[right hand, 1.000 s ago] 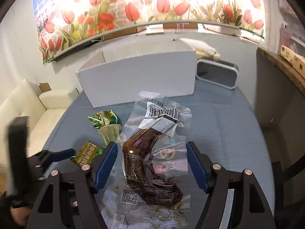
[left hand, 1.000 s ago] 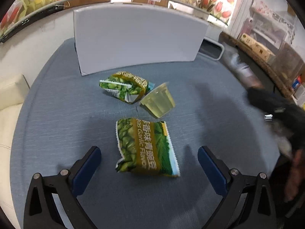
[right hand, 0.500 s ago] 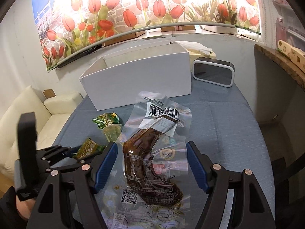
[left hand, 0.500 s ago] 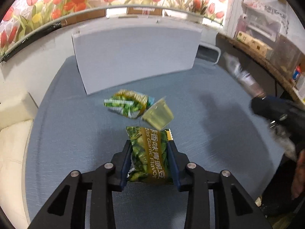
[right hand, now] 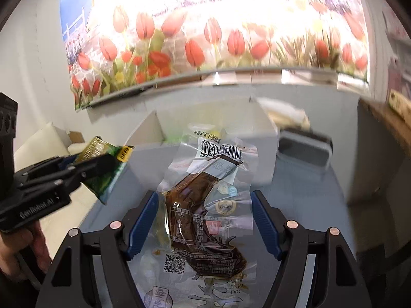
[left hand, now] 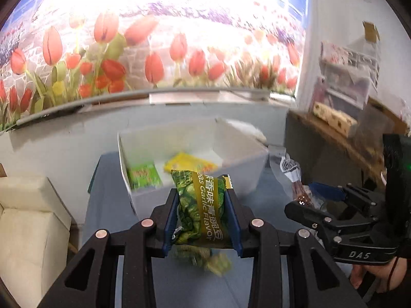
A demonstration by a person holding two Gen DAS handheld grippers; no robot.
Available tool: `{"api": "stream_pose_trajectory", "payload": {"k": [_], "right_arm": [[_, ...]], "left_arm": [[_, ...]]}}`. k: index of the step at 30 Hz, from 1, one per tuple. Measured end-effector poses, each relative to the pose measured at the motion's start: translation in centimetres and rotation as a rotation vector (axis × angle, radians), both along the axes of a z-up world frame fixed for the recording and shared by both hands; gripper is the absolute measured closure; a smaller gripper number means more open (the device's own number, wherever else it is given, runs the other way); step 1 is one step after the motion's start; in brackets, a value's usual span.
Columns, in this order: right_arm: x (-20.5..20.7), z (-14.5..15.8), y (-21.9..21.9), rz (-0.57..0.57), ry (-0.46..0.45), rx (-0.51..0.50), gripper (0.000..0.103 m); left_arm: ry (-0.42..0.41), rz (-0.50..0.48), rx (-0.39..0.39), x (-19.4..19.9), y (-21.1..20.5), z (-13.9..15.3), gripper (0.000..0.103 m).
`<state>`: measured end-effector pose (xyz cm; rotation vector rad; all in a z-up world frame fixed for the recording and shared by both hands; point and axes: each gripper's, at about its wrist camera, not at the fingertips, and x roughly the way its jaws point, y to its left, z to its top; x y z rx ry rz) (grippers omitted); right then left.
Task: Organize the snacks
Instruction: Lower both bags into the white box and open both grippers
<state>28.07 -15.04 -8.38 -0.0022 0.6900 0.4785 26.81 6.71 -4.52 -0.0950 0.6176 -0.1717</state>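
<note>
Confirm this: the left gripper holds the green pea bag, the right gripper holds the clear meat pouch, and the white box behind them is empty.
Not empty. The left wrist view shows the white box already holding a green packet and a yellow packet. The rest stands: left gripper on the pea bag, right gripper on the meat pouch.

On my left camera I see a green pea packet (left hand: 203, 210) with a mustard-gold band carrying white lettering, between blue pads (left hand: 170, 220) on black fingers. The white box (left hand: 246, 161) holds a bright green packet (left hand: 143, 175) and a yellow one (left hand: 190, 164). The tablecloth (left hand: 108, 192) is grey-blue. On my right camera I see a clear vacuum pouch (right hand: 205, 210) with dark brown contents, a black-and-white barcode label and a pink patch. The wall mural (right hand: 205, 30) shows red tulips with green leaves. The sofa (left hand: 28, 218) is cream.
</note>
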Motion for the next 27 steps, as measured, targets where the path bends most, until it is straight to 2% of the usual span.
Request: {"api": "stream_pose_trajectory", "payload": {"k": [6, 8, 14, 18, 20, 21, 22, 24, 27], "right_arm": [[7.0, 2.3, 2.4, 0.009, -0.006, -0.026, 0.025], [9.4, 2.3, 3.3, 0.011, 0.0, -0.043, 0.025], [16.9, 1.8, 6.2, 0.007, 0.018, -0.114, 0.025], [20.6, 0.4, 7.9, 0.032, 0.046, -0.16, 0.024], [22.0, -0.5, 8.4, 0.04, 0.065, -0.175, 0.023], [22.6, -0.9, 8.4, 0.04, 0.076, -0.162, 0.02], [23.1, -1.2, 8.3, 0.032, 0.095, -0.148, 0.011], [23.8, -1.4, 7.6, 0.009, 0.116, -0.111, 0.0], [23.5, -1.0, 6.9, -0.001, 0.09, -0.095, 0.0]], "left_arm": [[-0.008, 0.013, 0.0, 6.0, 1.9, 1.3, 0.064], [0.02, 0.015, 0.006, 8.3, 2.1, 1.0, 0.064], [0.073, 0.031, 0.014, 13.6, 3.4, -0.8, 0.064], [0.134, 0.034, 0.041, 16.0, 3.7, -2.7, 0.061], [0.144, 0.052, 0.072, 16.8, 3.7, -3.7, 0.046], [0.153, 0.059, 0.076, 17.1, 3.9, -4.3, 0.025], [0.161, 0.063, 0.069, 17.4, 4.1, -4.7, 0.002], [0.148, 0.061, 0.062, 17.1, 4.2, -5.2, 0.0], [0.143, 0.05, 0.084, 16.6, 4.1, -5.5, 0.0]]}}
